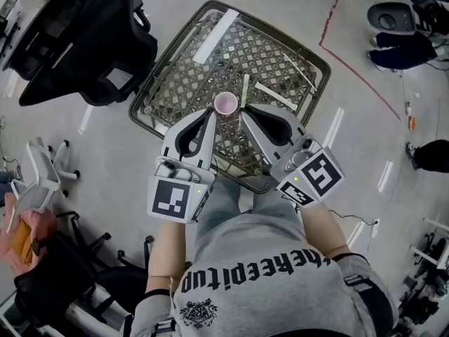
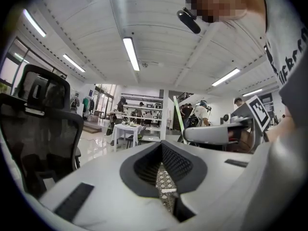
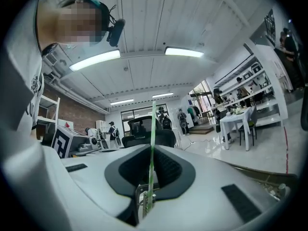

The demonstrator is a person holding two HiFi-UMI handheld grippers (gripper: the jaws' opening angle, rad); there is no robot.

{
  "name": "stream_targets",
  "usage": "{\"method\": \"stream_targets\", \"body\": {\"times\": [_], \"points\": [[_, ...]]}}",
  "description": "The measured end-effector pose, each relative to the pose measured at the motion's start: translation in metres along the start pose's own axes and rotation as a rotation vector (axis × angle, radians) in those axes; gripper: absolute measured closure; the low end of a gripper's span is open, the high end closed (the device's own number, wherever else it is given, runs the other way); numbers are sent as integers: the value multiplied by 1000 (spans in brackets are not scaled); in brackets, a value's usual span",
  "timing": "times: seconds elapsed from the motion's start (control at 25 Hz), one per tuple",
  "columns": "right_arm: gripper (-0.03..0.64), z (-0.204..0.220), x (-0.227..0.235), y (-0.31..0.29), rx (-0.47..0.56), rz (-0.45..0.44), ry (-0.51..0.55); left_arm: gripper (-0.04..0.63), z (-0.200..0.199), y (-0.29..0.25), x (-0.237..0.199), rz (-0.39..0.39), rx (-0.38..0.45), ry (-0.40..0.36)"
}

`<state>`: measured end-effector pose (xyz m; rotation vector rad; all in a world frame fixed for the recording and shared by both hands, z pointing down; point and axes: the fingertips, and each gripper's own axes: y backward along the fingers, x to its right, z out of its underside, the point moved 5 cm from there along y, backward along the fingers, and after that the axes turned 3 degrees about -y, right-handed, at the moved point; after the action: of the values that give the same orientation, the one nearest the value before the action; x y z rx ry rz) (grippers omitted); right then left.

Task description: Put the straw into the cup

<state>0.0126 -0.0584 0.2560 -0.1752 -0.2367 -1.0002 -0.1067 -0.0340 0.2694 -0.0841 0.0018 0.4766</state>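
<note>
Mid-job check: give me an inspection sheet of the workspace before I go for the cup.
Surface: metal lattice table, partly bare.
Job's things: pink cup upright on the table; green straw beside it, not yet in.
Clutter: white strip and white stick on the table.
Grippers: left gripper shut, empty; right gripper shut on the green straw.
Cables: one thin cable on the floor.
Surroundings: black office chair, red floor line.
</note>
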Motion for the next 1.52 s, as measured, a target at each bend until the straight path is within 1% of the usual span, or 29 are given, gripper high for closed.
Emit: {"method": "stream_targets", "body": {"times": [0.16,0.28,0.52,0.68,0.84,0.96,1.04,1.16,1.32,1.52], "points": [[572,5,0,-1,6,43,-6,571,7,-1,-3,55,-40,-5],[572,9,0,-4,10,68,-9,571,9,-4,-7,70,-30,5],[572,15,4,-6,17,123,-22,571,15,-12,-9,130,-33,12],[572,19,6,-11,21,151,-25,571,23,-12,-11,169,-93,5],[572,23,8,-17,27,178,-31,571,28,-13,-17,190,-112,12],[572,26,11,-20,30,205,-37,571,26,-17,-22,192,-72,25],[572,29,14,-22,33,222,-40,571,28,-20,-25,195,-84,24],[572,34,20,-25,38,246,-41,571,35,-22,-26,224,-110,19],[572,42,27,-28,37,276,-41,571,45,-23,-28,243,-137,19],[572,53,38,-34,41,308,-48,571,56,-24,-30,249,-155,23]]}}
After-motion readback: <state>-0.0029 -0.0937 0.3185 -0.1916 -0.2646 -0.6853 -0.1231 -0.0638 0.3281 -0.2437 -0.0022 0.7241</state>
